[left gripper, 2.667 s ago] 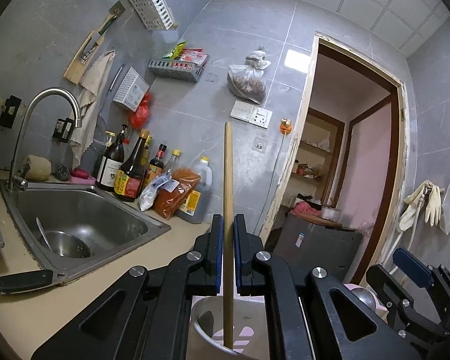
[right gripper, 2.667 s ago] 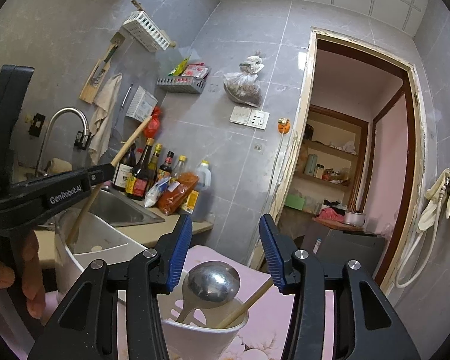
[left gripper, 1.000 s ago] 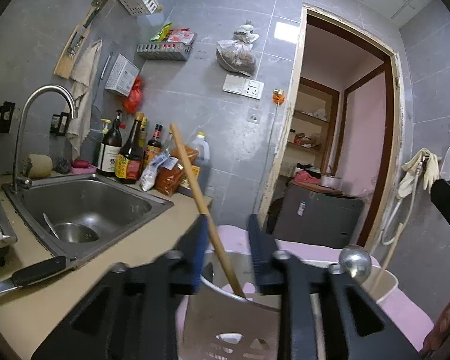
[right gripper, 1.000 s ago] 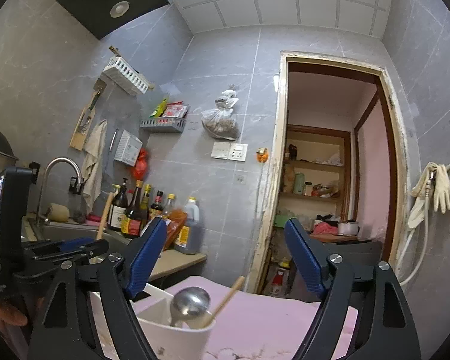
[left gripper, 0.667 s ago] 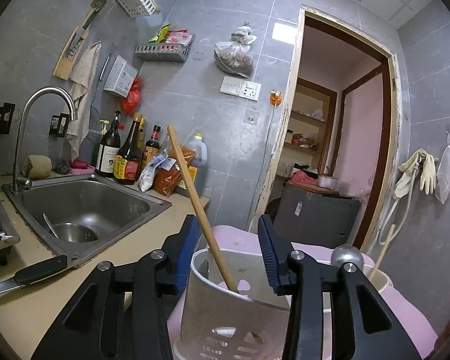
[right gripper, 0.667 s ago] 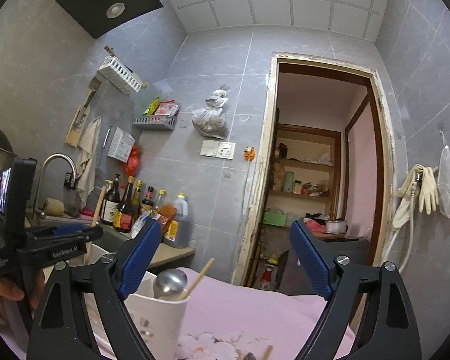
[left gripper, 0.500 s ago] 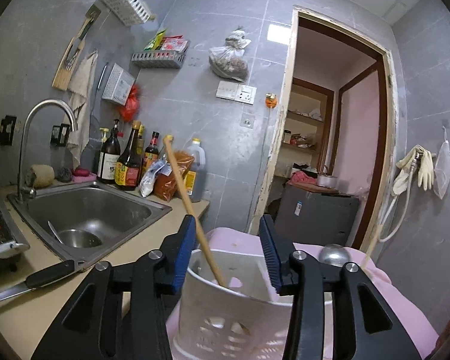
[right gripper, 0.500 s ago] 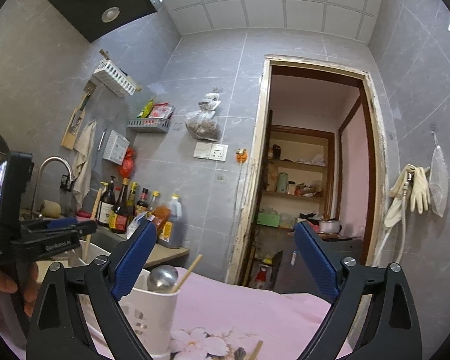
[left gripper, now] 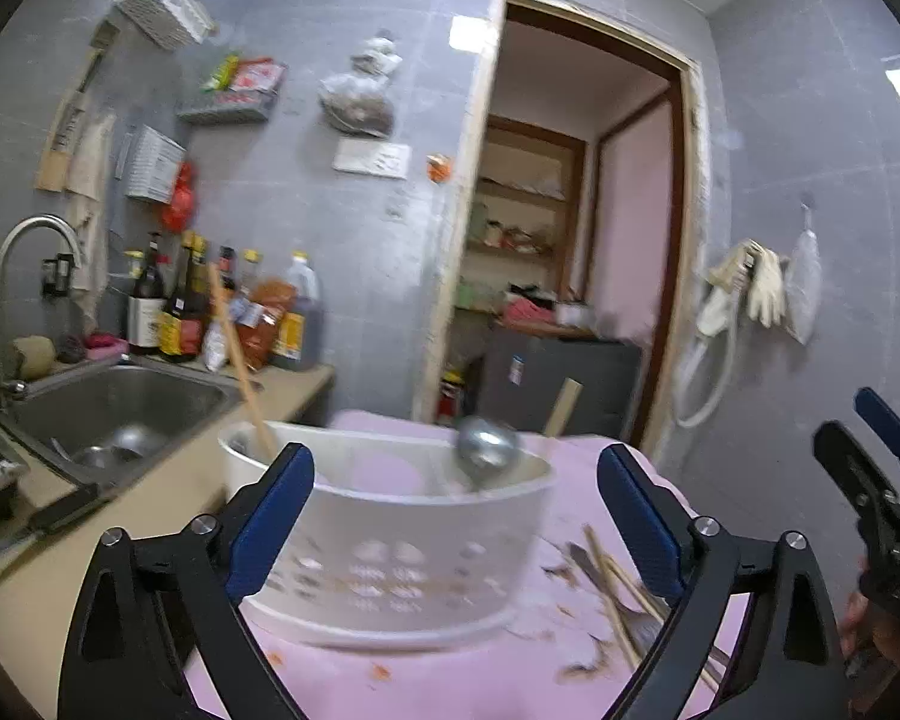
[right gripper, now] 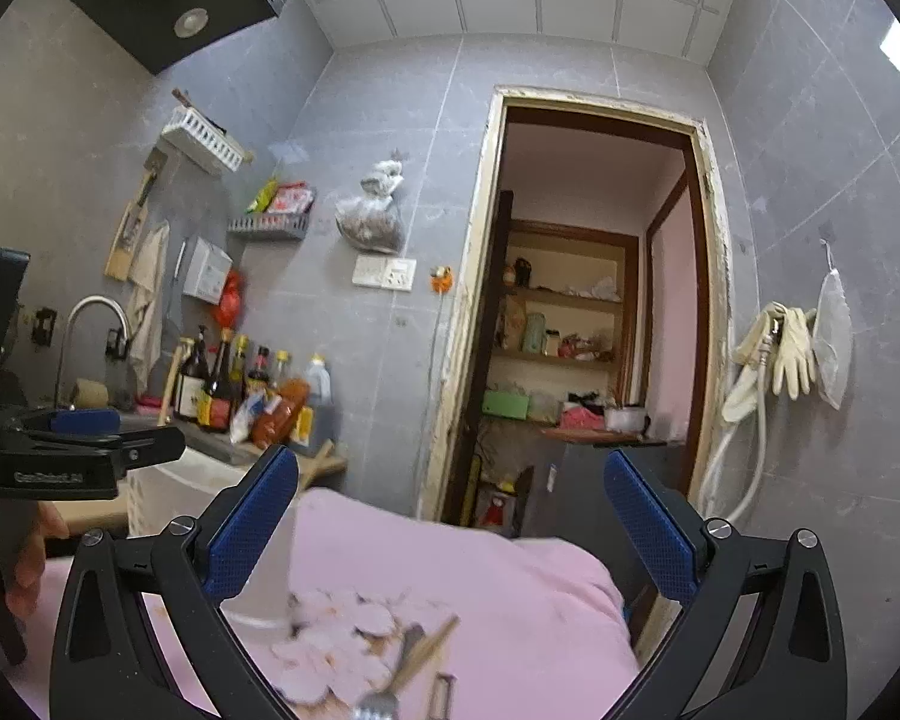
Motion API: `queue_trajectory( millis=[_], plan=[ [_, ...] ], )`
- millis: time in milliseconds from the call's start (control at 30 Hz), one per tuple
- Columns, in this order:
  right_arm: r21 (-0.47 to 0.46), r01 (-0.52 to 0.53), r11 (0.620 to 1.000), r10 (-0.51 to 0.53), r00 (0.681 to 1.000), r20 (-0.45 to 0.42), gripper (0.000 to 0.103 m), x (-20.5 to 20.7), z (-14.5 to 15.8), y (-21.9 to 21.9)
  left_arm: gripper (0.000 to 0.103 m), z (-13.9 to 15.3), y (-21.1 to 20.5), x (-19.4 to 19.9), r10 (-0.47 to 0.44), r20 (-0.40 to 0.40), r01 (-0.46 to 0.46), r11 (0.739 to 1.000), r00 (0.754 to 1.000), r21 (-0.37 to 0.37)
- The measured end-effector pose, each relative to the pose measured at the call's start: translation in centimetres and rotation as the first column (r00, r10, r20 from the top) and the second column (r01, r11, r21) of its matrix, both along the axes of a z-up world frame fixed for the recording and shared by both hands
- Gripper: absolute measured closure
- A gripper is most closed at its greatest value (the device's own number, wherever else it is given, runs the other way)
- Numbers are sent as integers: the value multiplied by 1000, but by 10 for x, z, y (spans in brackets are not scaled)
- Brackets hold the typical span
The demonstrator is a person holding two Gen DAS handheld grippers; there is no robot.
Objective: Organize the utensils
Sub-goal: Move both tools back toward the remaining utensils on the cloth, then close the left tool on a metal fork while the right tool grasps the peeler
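Note:
A white perforated utensil caddy (left gripper: 390,546) stands on the pink floral cloth (left gripper: 450,678). A wooden-handled utensil (left gripper: 240,366) leans in its left compartment; a metal ladle (left gripper: 486,450) and a wooden stick (left gripper: 561,399) stand at its right. My left gripper (left gripper: 456,516) is open wide, pulled back in front of the caddy, empty. Chopsticks and a utensil (left gripper: 615,588) lie on the cloth right of the caddy. My right gripper (right gripper: 450,534) is open and empty above the cloth; a fork (right gripper: 378,705) and a wooden-handled utensil (right gripper: 432,645) lie below it.
A steel sink (left gripper: 120,408) with a faucet (left gripper: 24,264) sits at left, with bottles (left gripper: 180,312) behind it and a knife (left gripper: 48,516) on the counter. An open doorway (left gripper: 570,240) is straight ahead. Gloves (left gripper: 750,288) hang on the right wall.
My left gripper let go of the wooden-handled utensil, which now leans in the caddy, then opened wide and drew back. My right gripper rose and moved right, away from the caddy.

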State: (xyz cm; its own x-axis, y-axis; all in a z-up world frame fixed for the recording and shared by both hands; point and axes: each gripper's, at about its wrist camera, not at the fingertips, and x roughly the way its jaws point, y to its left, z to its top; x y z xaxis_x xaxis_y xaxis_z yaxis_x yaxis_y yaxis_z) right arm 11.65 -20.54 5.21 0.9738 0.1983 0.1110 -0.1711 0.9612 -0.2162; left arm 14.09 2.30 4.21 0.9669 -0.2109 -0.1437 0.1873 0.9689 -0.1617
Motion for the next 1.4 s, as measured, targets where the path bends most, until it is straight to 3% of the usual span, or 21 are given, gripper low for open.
queue_trajectory(
  millis=[167, 300, 533, 600, 733, 800, 867, 1067, 1400],
  plan=[
    [14, 6, 1000, -5, 996, -86, 0, -1, -6, -25, 6, -5, -26, 1, -82, -77, 84, 996, 994, 28],
    [58, 17, 998, -3, 974, -227, 0, 10, -13, -51, 6, -13, -46, 9, -126, -170, 138, 989, 977, 56],
    [123, 73, 990, -9, 891, -453, 0, 33, -29, -97, 6, -28, -71, 28, -188, -315, 214, 975, 930, 53],
    [111, 82, 990, -15, 863, -506, 3, 41, -36, -105, 7, -32, -78, 35, -219, -361, 245, 969, 906, 30],
    [107, 69, 992, 7, 811, -584, 21, 52, -49, -110, 8, -38, -93, 50, -261, -439, 284, 959, 860, -13],
    [125, 55, 991, 36, 777, -628, 27, 57, -56, -112, 13, -42, -99, 57, -272, -466, 299, 954, 842, -17],
    [132, 39, 990, 59, 745, -664, 36, 61, -61, -112, 26, -46, -108, 65, -281, -499, 317, 948, 820, -14],
    [110, -40, 993, 109, 657, -746, 43, 69, -75, -97, 44, -57, -119, 92, -303, -585, 339, 939, 753, -50],
    [66, -149, 987, 141, 576, -805, 51, 72, -89, -68, 61, -72, -124, 126, -346, -679, 350, 926, 648, -137]
  ],
)
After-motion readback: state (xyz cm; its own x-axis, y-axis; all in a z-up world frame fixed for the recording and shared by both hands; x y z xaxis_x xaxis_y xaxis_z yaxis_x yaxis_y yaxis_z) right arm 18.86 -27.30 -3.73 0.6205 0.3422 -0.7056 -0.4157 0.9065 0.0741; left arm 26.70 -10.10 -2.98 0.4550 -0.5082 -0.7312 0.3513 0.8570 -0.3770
